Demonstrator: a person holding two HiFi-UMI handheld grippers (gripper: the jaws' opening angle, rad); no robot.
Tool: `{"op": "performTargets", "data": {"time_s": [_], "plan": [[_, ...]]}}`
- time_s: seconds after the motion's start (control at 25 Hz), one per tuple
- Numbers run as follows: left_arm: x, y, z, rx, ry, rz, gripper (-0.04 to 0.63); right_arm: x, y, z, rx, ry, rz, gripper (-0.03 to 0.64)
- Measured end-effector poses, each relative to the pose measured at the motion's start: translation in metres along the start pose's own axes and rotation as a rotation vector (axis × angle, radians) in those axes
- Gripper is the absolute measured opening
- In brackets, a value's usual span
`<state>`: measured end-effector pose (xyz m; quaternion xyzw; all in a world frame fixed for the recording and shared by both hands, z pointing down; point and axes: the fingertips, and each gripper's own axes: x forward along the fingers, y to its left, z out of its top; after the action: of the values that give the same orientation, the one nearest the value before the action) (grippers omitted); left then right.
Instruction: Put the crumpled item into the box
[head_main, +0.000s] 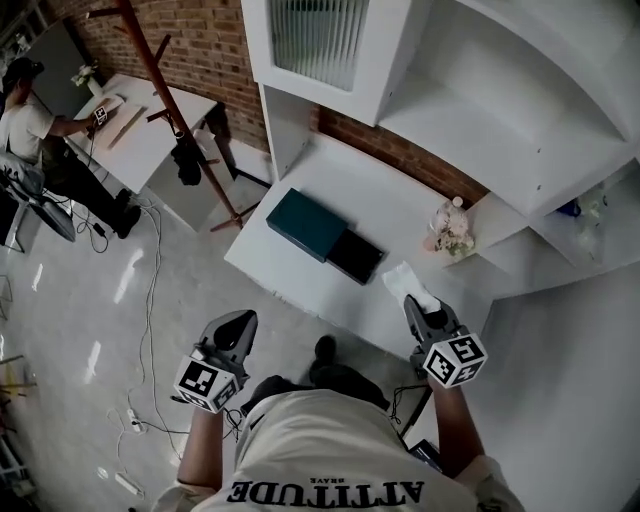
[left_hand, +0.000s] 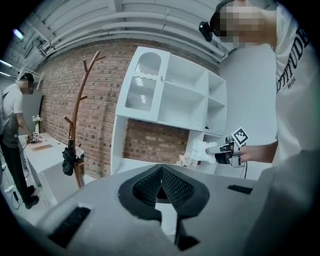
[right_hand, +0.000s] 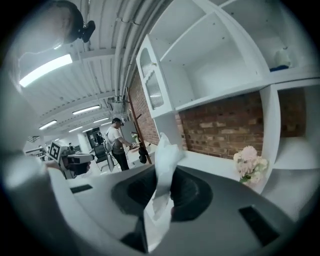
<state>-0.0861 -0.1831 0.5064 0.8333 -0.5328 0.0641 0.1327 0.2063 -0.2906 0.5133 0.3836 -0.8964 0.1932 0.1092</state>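
A crumpled white tissue (head_main: 404, 282) sticks out of my right gripper (head_main: 416, 306), which is shut on it just over the near edge of the white desk (head_main: 400, 205). In the right gripper view the tissue (right_hand: 165, 159) stands up between the jaws (right_hand: 163, 186). A teal box (head_main: 307, 223) lies on the desk's left part, with a black tray-like piece (head_main: 356, 256) against its right end. My left gripper (head_main: 240, 325) hangs over the floor, left of the desk, its jaws together and empty (left_hand: 161, 176). From the left gripper view, the right gripper (left_hand: 216, 149) and tissue (left_hand: 201, 149) show ahead.
Pale flowers (head_main: 449, 231) sit at the desk's right, under white shelving (head_main: 520, 120). A wooden coat stand (head_main: 158, 75) rises left of the desk. A person (head_main: 35, 135) works at another table (head_main: 150, 125) far left. Cables (head_main: 150, 300) trail across the floor.
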Motion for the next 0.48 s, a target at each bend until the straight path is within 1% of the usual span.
{"op": "performTargets", "data": {"time_s": [0.16, 0.4, 0.48], "plan": [[0.021, 0.001, -0.007, -0.021, 0.018, 0.043, 0.026, 0.035, -0.018, -0.017, 0.029, 0.058, 0.043, 0.075], [0.039, -0.004, -0.018, -0.047, 0.071, 0.067, 0.026, 0.068, -0.035, -0.047, 0.109, 0.151, 0.081, 0.075], [0.045, 0.002, -0.02, -0.046, 0.083, 0.068, 0.026, 0.081, -0.04, -0.057, 0.134, 0.176, 0.085, 0.075]]}}
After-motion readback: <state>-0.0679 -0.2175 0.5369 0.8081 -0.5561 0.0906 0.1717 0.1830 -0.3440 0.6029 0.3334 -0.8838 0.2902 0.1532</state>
